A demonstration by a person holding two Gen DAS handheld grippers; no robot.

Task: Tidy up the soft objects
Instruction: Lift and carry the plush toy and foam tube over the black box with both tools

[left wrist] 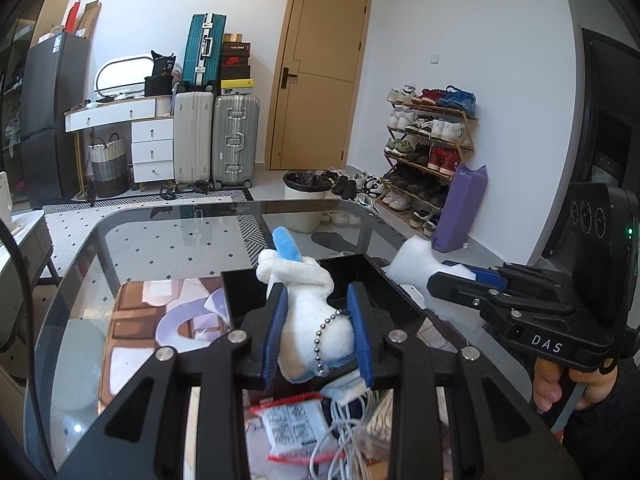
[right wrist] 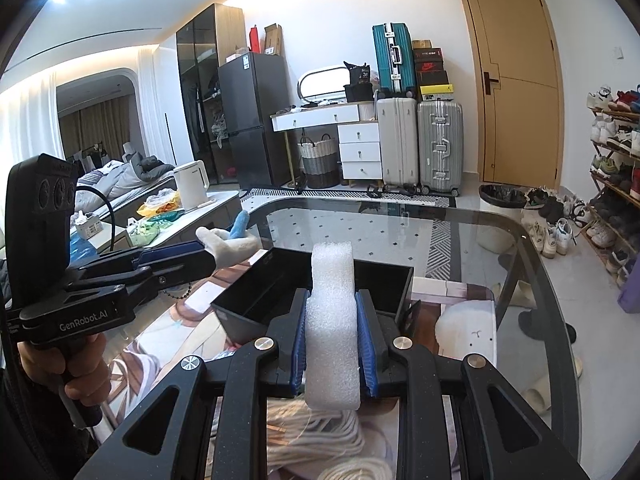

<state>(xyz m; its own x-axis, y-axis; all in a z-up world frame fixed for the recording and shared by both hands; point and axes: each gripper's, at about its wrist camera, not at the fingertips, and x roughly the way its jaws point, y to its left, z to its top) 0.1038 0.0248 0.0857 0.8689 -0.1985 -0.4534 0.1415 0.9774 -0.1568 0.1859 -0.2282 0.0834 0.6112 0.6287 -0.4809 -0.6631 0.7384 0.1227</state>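
Now the left gripper (left wrist: 318,330) squeezes a white and blue plush toy (left wrist: 308,300), held up just in front of the black box (left wrist: 240,296) on the glass table (left wrist: 160,240). Beside it, the right gripper (right wrist: 331,344) pinches a white foam piece (right wrist: 331,320) near the same box. The box looks empty, so both soft things probably still need dropping in.

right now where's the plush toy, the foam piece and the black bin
plush toy (left wrist: 316,320), left wrist view, white body
foam piece (right wrist: 331,320), right wrist view, middle of strip
black bin (right wrist: 256,280), right wrist view, inner left wall
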